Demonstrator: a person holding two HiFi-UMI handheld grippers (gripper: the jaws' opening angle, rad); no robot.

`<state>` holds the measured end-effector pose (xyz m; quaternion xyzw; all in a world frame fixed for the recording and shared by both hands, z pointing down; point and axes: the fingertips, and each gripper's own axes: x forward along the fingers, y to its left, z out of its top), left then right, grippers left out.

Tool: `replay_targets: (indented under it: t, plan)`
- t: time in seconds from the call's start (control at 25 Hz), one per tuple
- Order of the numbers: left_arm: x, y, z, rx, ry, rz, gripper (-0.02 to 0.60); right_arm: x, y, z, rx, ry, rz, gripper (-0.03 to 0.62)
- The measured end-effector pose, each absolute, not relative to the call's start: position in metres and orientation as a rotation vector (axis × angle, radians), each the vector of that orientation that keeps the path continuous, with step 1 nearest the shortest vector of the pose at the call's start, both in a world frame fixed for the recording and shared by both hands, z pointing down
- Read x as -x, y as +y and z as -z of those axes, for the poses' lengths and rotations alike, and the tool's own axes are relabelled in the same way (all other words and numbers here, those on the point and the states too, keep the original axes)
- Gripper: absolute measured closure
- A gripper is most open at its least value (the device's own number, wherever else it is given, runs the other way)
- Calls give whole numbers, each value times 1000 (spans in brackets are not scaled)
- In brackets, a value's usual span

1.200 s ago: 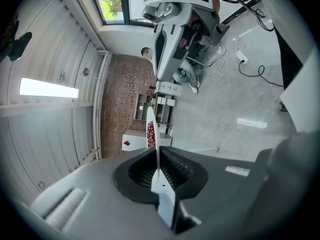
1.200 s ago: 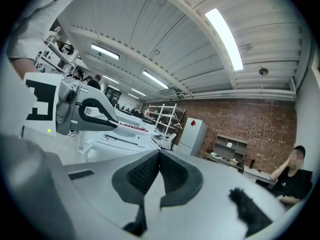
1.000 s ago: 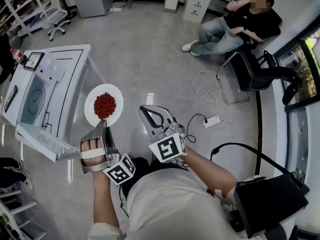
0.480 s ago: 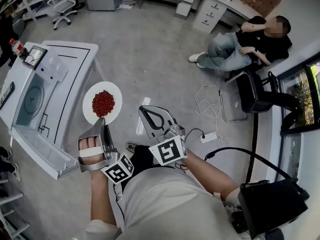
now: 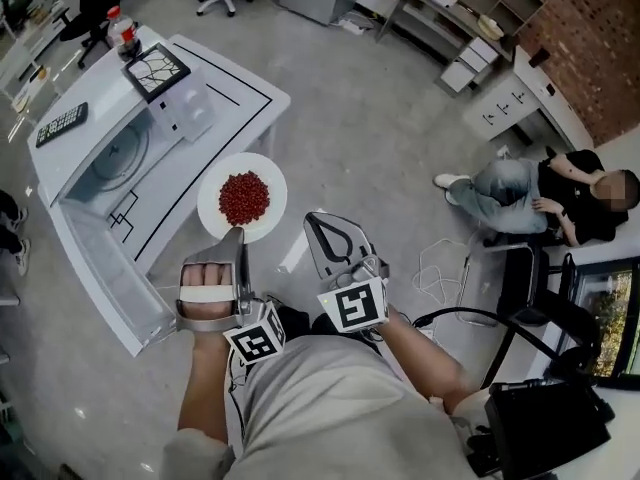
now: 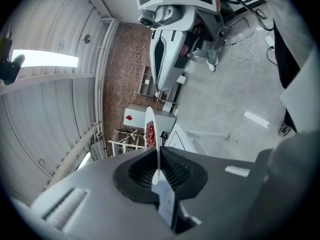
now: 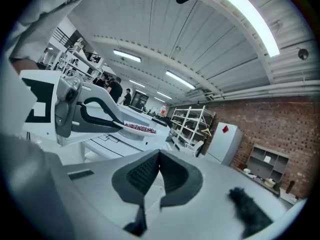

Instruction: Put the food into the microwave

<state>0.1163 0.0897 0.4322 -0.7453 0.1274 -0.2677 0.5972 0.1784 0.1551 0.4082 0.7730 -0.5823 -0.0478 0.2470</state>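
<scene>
Two grippers are counted: the left gripper (image 5: 238,236) and the right gripper (image 5: 318,220). One white plate (image 5: 214,214) is seen, with one heap of red food (image 5: 244,197) on it. One microwave (image 5: 100,173) and one counter (image 5: 236,92) are counted at the left. One red-capped bottle (image 5: 122,34) and one remote control (image 5: 62,125) are noted far left, and one seated person (image 5: 548,190) at the right.

You wear a pale grey-beige short-sleeved top (image 5: 330,408). Your left gripper (image 5: 238,236) and right gripper (image 5: 318,224) are both smooth silver-grey shells with black ribbed pads (image 7: 180,178) (each carries a white cube (image 5: 352,306) printed with black square markers). A white strap (image 5: 208,294) crosses your left hand (image 5: 205,276).
</scene>
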Motion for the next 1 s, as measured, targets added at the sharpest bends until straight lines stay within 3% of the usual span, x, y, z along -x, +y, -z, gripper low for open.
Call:
replay_targets:
  t: [0.56,1.0]
  plan:
    - [-72,2,-451,1665,565,945,558,-154,29,-433,-1771,-2013,200,583]
    - [-101,-52,-467,1604,806,1167,560,-183,-40,-431,-1378,-2143,508,583]
